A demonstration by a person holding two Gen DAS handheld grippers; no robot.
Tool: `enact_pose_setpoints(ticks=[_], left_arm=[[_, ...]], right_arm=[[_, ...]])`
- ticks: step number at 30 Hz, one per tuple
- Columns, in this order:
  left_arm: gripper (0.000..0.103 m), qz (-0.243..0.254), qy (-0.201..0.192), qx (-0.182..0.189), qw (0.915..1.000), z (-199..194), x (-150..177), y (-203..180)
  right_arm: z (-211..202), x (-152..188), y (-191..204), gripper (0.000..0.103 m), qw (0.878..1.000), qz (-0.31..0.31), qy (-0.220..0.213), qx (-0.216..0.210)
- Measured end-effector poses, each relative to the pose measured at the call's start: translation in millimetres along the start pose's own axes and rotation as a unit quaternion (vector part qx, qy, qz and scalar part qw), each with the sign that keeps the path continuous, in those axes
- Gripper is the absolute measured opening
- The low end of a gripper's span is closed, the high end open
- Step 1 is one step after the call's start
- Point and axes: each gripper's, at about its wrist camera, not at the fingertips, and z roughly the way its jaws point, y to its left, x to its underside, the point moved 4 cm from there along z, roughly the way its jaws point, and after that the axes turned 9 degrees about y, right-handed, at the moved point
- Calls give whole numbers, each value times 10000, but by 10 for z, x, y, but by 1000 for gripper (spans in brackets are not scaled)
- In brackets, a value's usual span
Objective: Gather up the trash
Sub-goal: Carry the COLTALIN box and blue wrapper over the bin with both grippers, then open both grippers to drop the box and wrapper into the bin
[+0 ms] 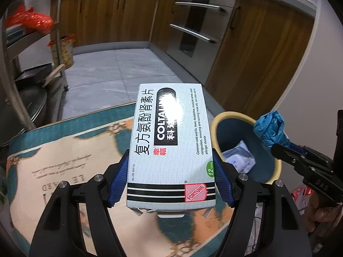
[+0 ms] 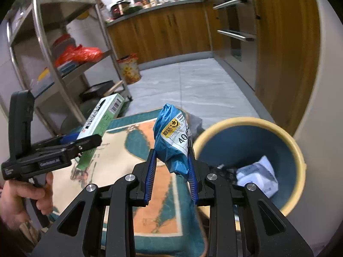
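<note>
My left gripper (image 1: 170, 165) is shut on a white medicine box (image 1: 169, 141) with Chinese print, held above a patterned rug (image 1: 64, 167). My right gripper (image 2: 171, 150) is shut on a crumpled blue mailer bag (image 2: 172, 139) with a shipping label, held left of the bin's rim. The bin (image 2: 285, 137) is blue inside with a yellow rim and holds crumpled white paper (image 2: 257, 175). In the left wrist view the bin (image 1: 223, 117) sits to the right, with the right gripper (image 1: 276, 147) and blue bag (image 1: 271, 128) over its rim. The box and left gripper (image 2: 85, 143) show at left in the right wrist view.
A steel rack (image 2: 53, 49) with red bags (image 2: 79, 53) stands on the left. A snack tub (image 2: 129, 68) stands on the grey floor by it. Wooden cabinets (image 1: 111, 17) and an oven (image 1: 199, 27) line the back and right. A white wall (image 2: 317, 111) is behind the bin.
</note>
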Motion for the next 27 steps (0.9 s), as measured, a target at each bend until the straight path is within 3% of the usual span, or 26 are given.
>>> enact_pose_setpoints(ticks=[8, 17, 27], left_arm=[[70, 283, 85, 334, 9990, 149, -63, -423], [70, 423, 414, 845, 9947, 513, -113, -943], [70, 721, 916, 954, 9886, 1038, -75, -1370]], right_arm=[[-107, 100, -353, 29, 9991, 346, -11, 243], [-67, 302, -865, 29, 9949, 857, 255, 477], [119, 461, -1092, 30, 9898, 1110, 655, 600]])
